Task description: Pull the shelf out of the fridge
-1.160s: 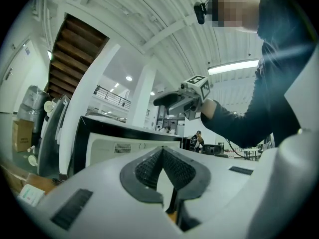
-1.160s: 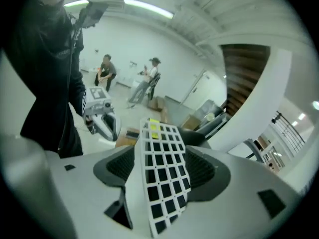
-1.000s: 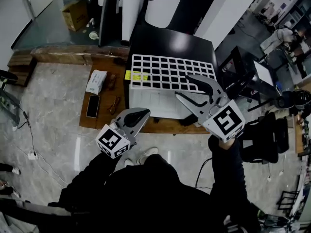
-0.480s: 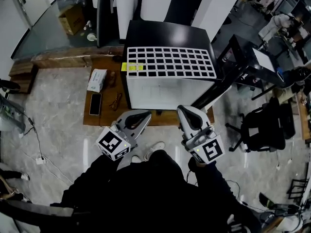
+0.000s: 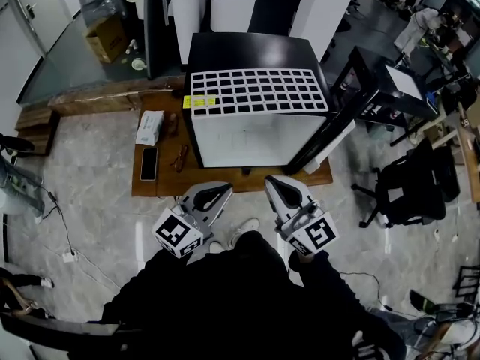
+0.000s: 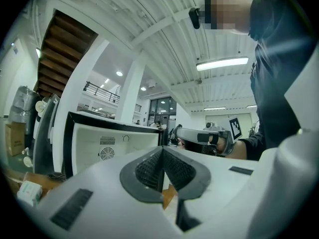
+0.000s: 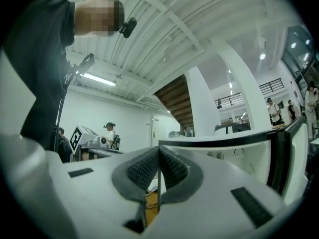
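Note:
A small black fridge [image 5: 247, 51] stands on a low wooden platform, its door [image 5: 324, 142] swung open to the right and its white inside [image 5: 251, 137] facing me. The white wire shelf [image 5: 259, 92] lies flat on the fridge's top, by the front edge. My left gripper [image 5: 218, 193] and right gripper [image 5: 275, 184] hover side by side near my body, short of the fridge, both shut with nothing between the jaws. In the left gripper view the shut left gripper [image 6: 162, 156] points at the fridge [image 6: 99, 148]. The right gripper [image 7: 158, 156] is also shut, with the fridge [image 7: 234, 151] ahead.
On the wooden platform [image 5: 154, 186] left of the fridge lie a tissue box [image 5: 150, 127], a phone [image 5: 148, 163] and glasses [image 5: 181, 157]. A black office chair [image 5: 405, 190] and a dark table [image 5: 386, 88] stand at the right. Tiled floor [image 5: 82, 171] spreads to the left.
The right gripper was open over the shelf on the fridge; it has shut and drawn back and down toward my body. The left gripper has shifted slightly back.

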